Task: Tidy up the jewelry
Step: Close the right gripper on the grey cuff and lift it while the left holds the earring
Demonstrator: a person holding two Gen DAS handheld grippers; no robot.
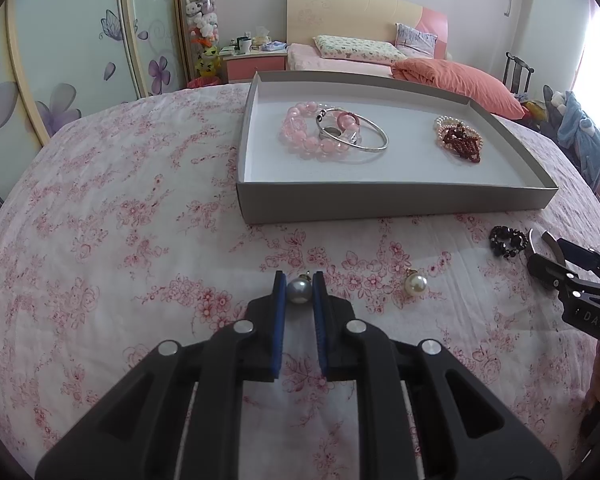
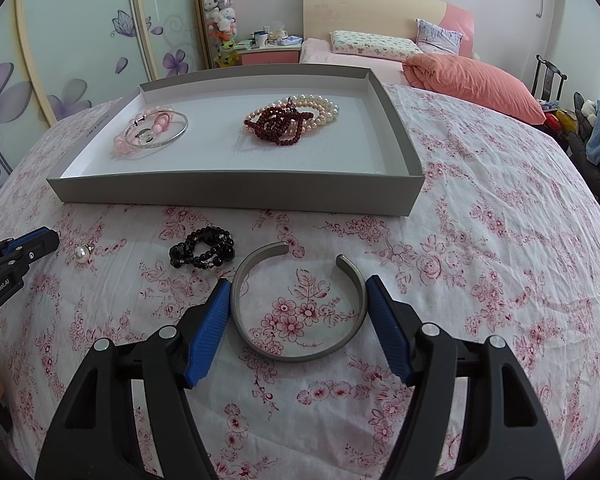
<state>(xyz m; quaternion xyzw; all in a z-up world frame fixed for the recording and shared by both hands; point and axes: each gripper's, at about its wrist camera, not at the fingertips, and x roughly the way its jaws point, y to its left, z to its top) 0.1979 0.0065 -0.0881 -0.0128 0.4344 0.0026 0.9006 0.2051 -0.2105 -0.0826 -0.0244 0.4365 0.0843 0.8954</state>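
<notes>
My left gripper (image 1: pixel 299 280) is shut on a grey pearl earring (image 1: pixel 299 290), low over the floral cloth. A white pearl earring (image 1: pixel 416 284) lies to its right; it also shows in the right wrist view (image 2: pixel 81 254). My right gripper (image 2: pixel 298 286) is open, its pads either side of a grey metal cuff bangle (image 2: pixel 300 354) lying on the cloth. A black bead bracelet (image 2: pixel 202 248) lies just left of the cuff. The grey tray (image 1: pixel 380 200) holds a pink bead bracelet (image 1: pixel 300 142), a silver bangle (image 1: pixel 376 132), and pearl and dark red bead bracelets (image 2: pixel 292 118).
The table is covered with a pink floral cloth (image 2: pixel 500 240). The right gripper's body (image 1: pixel 576 280) shows at the right edge of the left wrist view. A bed with an orange duvet (image 2: pixel 472 80) stands behind the table.
</notes>
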